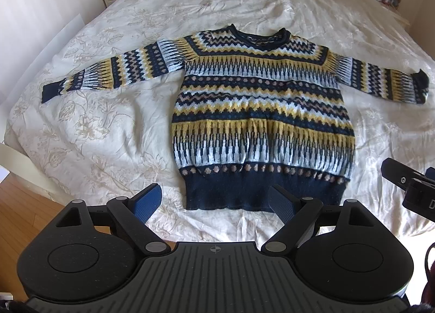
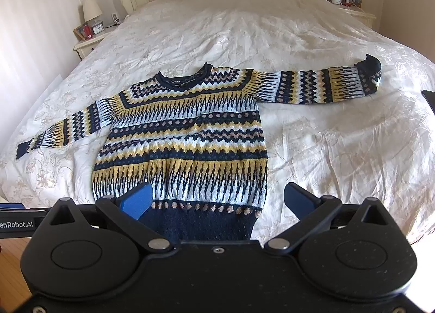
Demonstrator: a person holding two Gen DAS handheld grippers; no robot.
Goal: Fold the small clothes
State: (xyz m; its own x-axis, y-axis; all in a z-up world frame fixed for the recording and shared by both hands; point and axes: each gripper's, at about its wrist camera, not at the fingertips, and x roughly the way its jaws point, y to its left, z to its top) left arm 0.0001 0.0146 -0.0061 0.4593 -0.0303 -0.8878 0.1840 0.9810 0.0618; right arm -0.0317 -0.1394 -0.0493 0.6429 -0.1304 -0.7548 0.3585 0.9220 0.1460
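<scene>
My left claw (image 1: 214, 201) and right claw (image 2: 217, 200) hang apart, empty, near the hem of the sweater (image 1: 261, 111) spread flat on the bed (image 1: 108, 128). No fold yet; next I probably pinch a sleeve.

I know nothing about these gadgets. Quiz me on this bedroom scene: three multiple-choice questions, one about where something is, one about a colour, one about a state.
1. Where does the sweater lie?
A. on the wooden floor
B. on the white bedspread
C. on a nightstand

2. What colour is the sweater's bottom hem band?
A. red
B. dark navy
C. green

3. How are the sleeves?
A. spread out to both sides
B. folded across the chest
C. rolled into balls

Answers:
1 B, the bedspread shows all around the sweater.
2 B, a plain navy band runs below the patterned stripes.
3 A, the left sleeve and the right sleeve each reach outward, flat.
</scene>
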